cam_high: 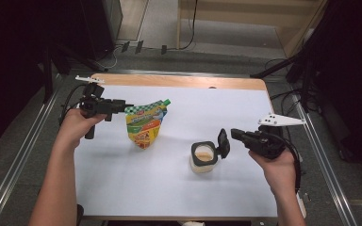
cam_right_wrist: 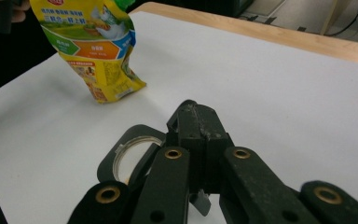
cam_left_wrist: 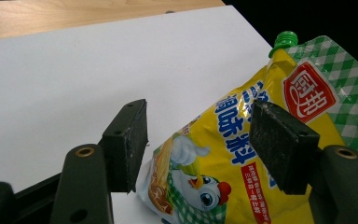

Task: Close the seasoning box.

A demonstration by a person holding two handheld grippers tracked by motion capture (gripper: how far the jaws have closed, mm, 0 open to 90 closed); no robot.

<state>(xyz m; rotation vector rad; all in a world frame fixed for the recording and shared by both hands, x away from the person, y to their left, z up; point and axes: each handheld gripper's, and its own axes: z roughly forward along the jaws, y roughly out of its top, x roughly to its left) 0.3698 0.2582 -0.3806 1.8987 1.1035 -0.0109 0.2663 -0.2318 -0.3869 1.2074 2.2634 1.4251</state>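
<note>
A white sheet (cam_high: 136,188) covered most of a wooden table (cam_high: 179,81), with dark surroundings on both sides and grey floor beyond the far edge.

Item count: one seasoning pouch, one jar with one hinged lid, two grippers.

The left gripper (cam_high: 122,106) pointed level toward the one yellow seasoning pouch (cam_high: 145,123). In the left gripper view its two pads (cam_left_wrist: 131,140) stood well apart, with the pouch (cam_left_wrist: 242,154) in the gap between them. The upper edge of the pouch appeared to lie against the right-hand pad; the left-hand pad was clear of it, so contact and hold could not be confirmed. The one green spout cap (cam_left_wrist: 284,39) sat beyond the jaw tips, at the top corner of the pouch. The pouch stood upright on the sheet, its foot resting below and ahead of the jaws.

The right gripper (cam_high: 233,134) had both jaws pressed fully together with nothing between them. In the right gripper view the closed tips (cam_right_wrist: 198,123) lay just beside the rim of the one open jar (cam_right_wrist: 128,156), to the left of the jaws. In the high view the jar (cam_high: 202,157) held a pale orange content, and its black hinged lid (cam_high: 223,142) stood raised just ahead of the closed jaw tips; contact between them could not be determined.
</note>
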